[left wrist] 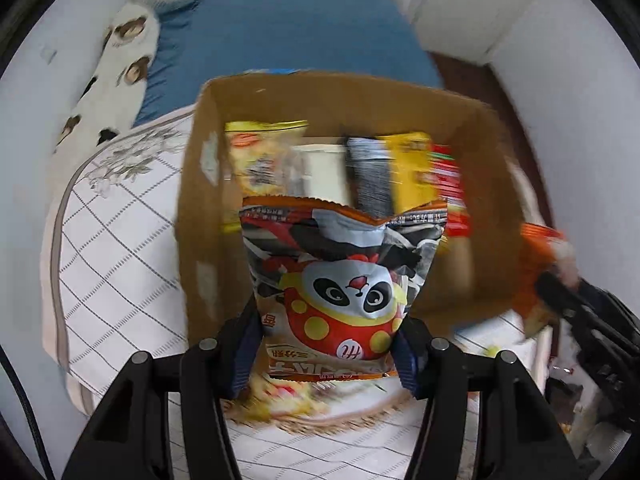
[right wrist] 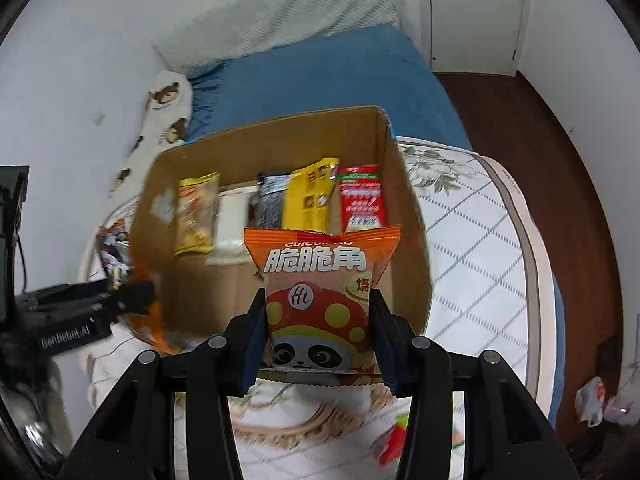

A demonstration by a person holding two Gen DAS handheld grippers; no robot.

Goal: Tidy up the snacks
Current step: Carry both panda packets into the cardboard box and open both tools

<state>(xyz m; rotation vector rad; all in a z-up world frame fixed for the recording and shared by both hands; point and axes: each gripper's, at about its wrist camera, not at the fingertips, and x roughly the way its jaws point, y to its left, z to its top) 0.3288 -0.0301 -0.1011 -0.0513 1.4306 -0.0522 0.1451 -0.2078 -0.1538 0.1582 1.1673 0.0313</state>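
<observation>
Left wrist view puts your left gripper point(left wrist: 326, 344) clamped on a grey panda snack bag point(left wrist: 340, 280), its blue pads point(left wrist: 246, 348) pressing the bag's lower sides. The bag stands up from the jaws, upside down to the camera, and covers the near wall of the cardboard box point(left wrist: 200, 200) just beyond it. Inside the box, along the far side, you have a yellow packet point(left wrist: 260, 152) at the left, then a white item point(left wrist: 320, 168), a dark packet point(left wrist: 370, 176), another yellow packet point(left wrist: 412, 164) and a red packet point(left wrist: 448, 176). All 5 are smeared by blur, so their print is unreadable. The box sits on a quilted white mattress point(left wrist: 120, 240), with a blue sheet point(left wrist: 288, 36) farther off.

Right wrist view shows your right gripper point(right wrist: 320, 340) holding an orange panda snack bag point(right wrist: 320, 288) the same way, pads on both sides, the bag upright and in front of the box's near wall. Its bottom seam is partly hidden behind the jaws. At the left edge of this view the left gripper appears side on, blurred, and its bag is only a grey and orange smear. A small red and green thing near the bottom, on the mattress, is too blurred to name.
</observation>
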